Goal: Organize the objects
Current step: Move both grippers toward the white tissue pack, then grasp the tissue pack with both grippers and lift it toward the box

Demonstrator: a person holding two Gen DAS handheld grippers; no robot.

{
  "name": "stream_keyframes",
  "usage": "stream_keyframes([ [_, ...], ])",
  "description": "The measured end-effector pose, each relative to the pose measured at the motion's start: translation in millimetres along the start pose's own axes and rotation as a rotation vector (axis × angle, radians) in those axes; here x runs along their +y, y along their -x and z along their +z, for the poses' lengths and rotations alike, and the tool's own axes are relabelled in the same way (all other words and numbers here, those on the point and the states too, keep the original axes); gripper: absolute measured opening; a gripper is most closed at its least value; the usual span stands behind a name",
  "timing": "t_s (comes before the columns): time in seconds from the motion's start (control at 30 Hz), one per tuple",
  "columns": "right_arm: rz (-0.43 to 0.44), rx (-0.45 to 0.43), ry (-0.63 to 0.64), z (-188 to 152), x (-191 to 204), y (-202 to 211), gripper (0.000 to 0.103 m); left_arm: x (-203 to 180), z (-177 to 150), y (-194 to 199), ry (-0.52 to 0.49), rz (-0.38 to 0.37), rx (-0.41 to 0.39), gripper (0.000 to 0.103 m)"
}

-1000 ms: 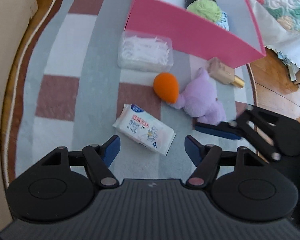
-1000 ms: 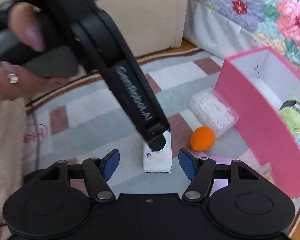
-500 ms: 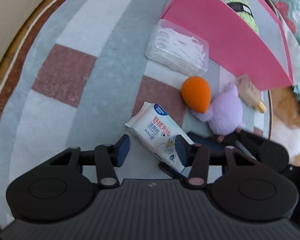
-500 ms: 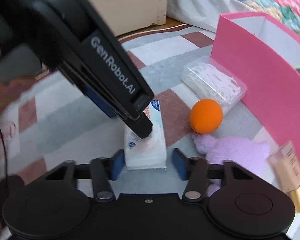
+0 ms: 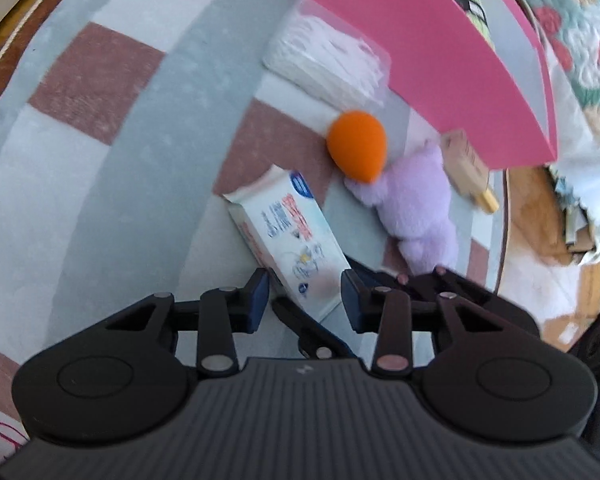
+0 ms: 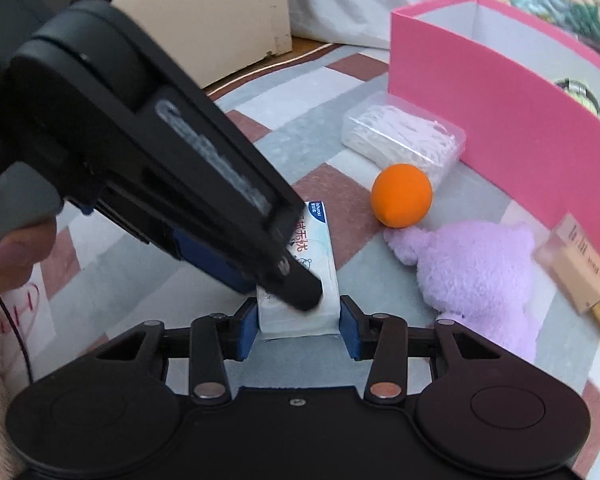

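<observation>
Both jaws closed in since earlier | right gripper point(image 6: 298, 322) grasps tissue pack point(image 6: 308, 276) | left gripper point(image 5: 304, 300) straddles it, parted

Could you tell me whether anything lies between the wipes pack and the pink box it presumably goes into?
Yes. The orange sponge and the clear swab case lie on the rug between the wipes pack and the pink box; lifting the pack over them should clear both.

Pink box point(image 6: 500, 104), orange sponge point(image 6: 402, 195), lilac plush point(image 6: 480, 272)
</observation>
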State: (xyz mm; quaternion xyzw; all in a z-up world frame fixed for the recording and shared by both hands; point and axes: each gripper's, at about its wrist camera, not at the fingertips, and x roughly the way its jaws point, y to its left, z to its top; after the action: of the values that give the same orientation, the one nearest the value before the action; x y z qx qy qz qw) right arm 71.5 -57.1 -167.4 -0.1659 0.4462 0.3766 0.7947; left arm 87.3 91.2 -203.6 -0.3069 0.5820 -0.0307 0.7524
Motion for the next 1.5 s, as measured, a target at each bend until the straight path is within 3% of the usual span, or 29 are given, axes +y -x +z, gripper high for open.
stream_keyframes([
  [0.13,-0.023,-0.006,0.024,-1,7,2,0.046,-19,-13,-3,-0.053,0.094,-0.085,0.041],
  [0.27,0.0,0.007,-0.076,2,0,8,0.045,-26,-22,2,-0.085,0.118,-0.136,0.038],
  [0.53,0.005,-0.012,-0.057,-2,13,45,0.045,-31,-44,30,-0.068,0.063,-0.182,0.035],
  [0.83,-0.012,-0.047,-0.054,-7,26,99,0.045,-55,-62,64,-0.132,0.014,-0.192,0.033],
  [1.03,-0.026,-0.12,-0.053,18,11,110,0.045,-85,-60,97,-0.216,0.034,-0.23,0.033],
  [1.2,0.0,-0.185,-0.133,33,-5,125,0.045,-108,-53,125,-0.267,0.032,-0.296,0.033],
  [1.3,-0.015,-0.224,-0.085,42,-3,128,0.045,-118,-47,135,-0.299,0.048,-0.337,0.033],
  [1.5,0.001,-0.272,-0.091,73,-21,138,0.045,-134,-19,151,-0.344,0.061,-0.391,0.033],
])
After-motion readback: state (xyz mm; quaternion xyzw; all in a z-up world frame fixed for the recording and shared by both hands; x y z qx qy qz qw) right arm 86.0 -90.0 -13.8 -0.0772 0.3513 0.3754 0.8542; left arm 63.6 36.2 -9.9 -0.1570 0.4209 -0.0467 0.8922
